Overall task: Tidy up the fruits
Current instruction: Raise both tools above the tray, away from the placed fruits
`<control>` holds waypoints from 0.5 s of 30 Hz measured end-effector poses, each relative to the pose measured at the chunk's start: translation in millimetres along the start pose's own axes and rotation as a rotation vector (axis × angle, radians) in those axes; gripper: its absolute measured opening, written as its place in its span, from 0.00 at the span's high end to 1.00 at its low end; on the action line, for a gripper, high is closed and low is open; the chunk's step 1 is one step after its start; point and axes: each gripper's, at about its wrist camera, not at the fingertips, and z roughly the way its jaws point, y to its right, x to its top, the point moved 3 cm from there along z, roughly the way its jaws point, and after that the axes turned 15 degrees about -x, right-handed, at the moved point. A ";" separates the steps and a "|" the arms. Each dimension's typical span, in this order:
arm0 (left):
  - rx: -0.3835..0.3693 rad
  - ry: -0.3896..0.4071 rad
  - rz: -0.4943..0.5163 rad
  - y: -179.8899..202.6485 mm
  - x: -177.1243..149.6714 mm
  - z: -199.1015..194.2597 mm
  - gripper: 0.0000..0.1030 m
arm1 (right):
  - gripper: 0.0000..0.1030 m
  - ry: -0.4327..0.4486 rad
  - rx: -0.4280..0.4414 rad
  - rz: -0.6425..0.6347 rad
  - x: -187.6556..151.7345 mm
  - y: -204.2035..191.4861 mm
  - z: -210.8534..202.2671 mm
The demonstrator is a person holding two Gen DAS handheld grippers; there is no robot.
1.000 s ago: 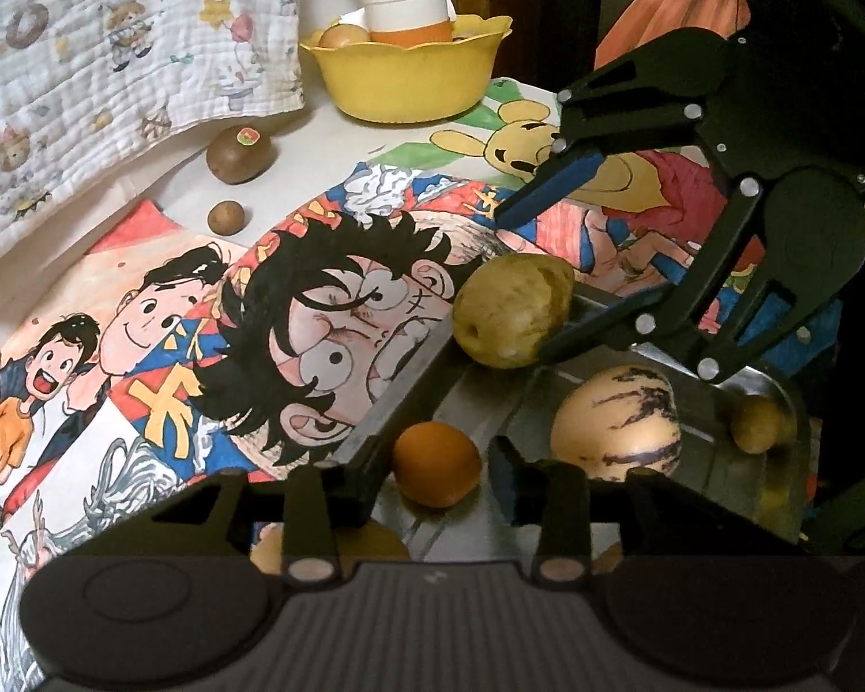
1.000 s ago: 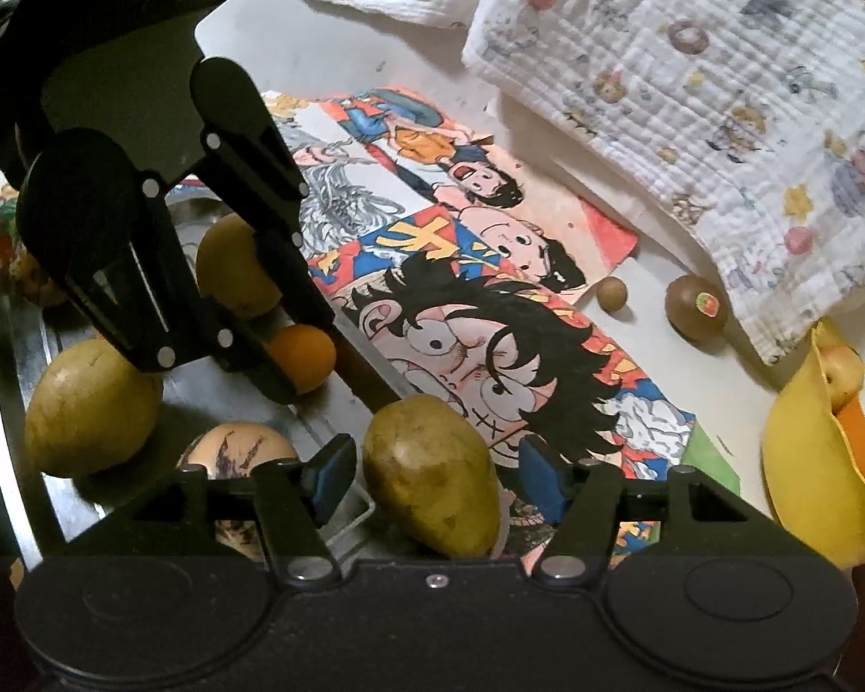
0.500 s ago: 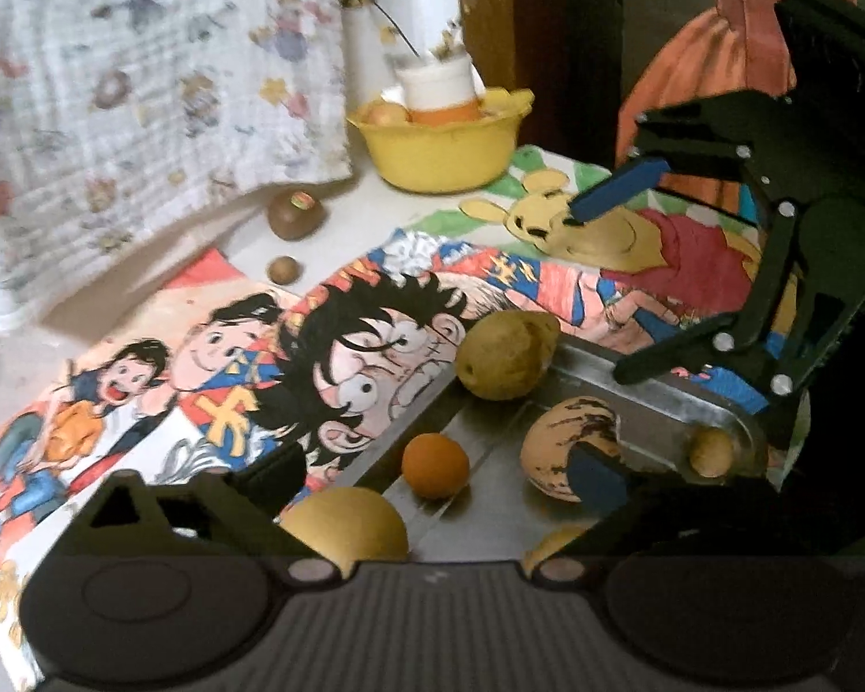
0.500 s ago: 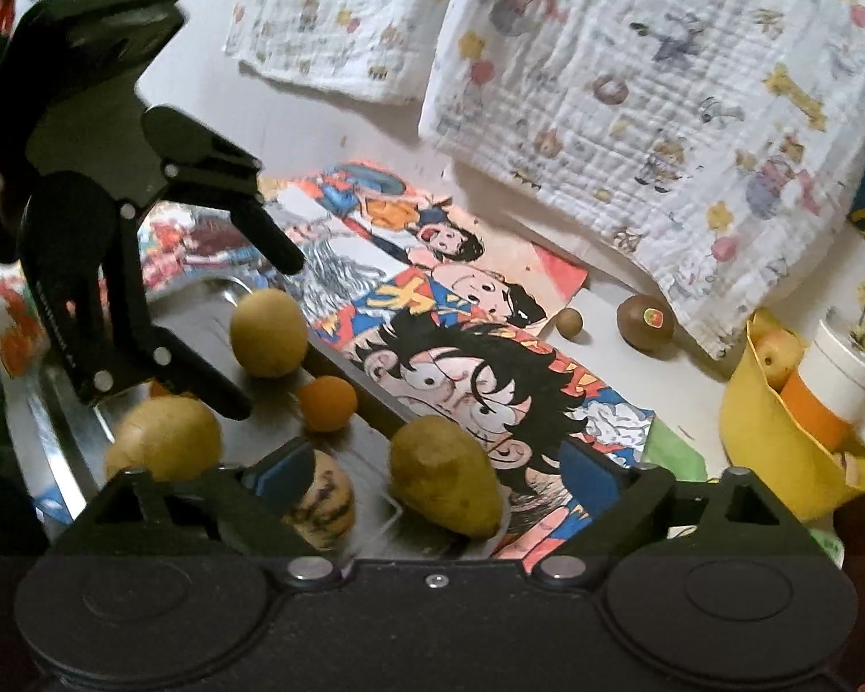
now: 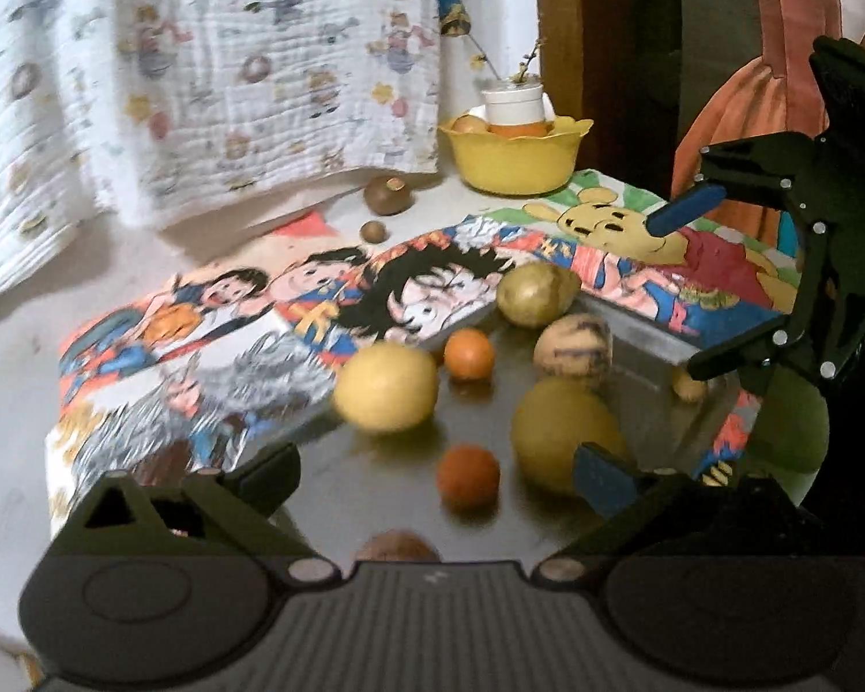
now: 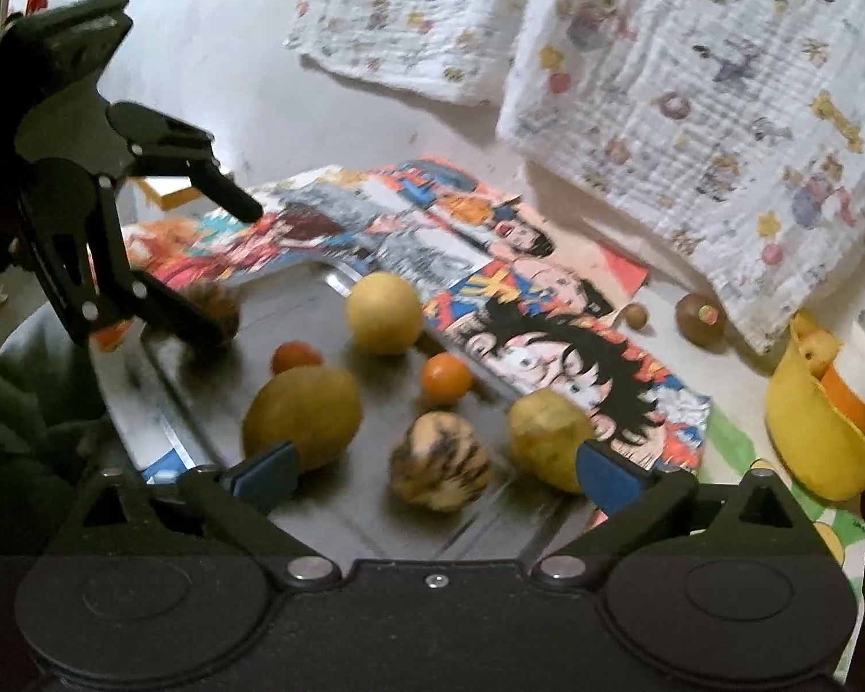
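**Both grippers wide, fruit loose on tray**

Left gripper (image 5: 432, 470): jaws just opened to full spread, nothing gripped, nothing touching the pads. Right gripper (image 6: 432, 476): likewise just opened wide, empty, above the tray's near edge.

On the metal tray (image 6: 340, 507), 8 fruits showing, all apart from the fingers:
- Yellow round fruit (image 6: 383, 312) at the far edge, beside the cartoon mat (image 6: 571, 340).
- 2 oranges: 1 (image 6: 446, 378) near that edge, 1 (image 6: 296, 356) further in.
- Mango (image 6: 303, 417) toward the middle.
- Striped melon (image 6: 439, 461) near the right gripper's end.
- Pear (image 6: 551, 439) on the tray's corner, against the mat.
- Brown fuzzy fruit (image 6: 216, 305), blurred, under the left gripper's fingers in the right view.
- Small yellowish fruit (image 5: 688, 385) at the far corner in the left view.

Off the tray, on the table (image 6: 248, 86): kiwi (image 6: 700, 318) and a small brown fruit (image 6: 635, 315) past the mat's far edge, below a hanging printed cloth (image 6: 709, 69). Yellow bowl (image 6: 807, 432) at the table's corner, holding a fruit and a white-and-orange cup (image 6: 862, 380).
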 end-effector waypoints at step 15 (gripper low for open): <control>0.063 -0.042 -0.077 -7.0 -33.7 -22.1 0.00 | 0.01 -0.034 0.063 -0.033 -2.7 -30.6 -2.0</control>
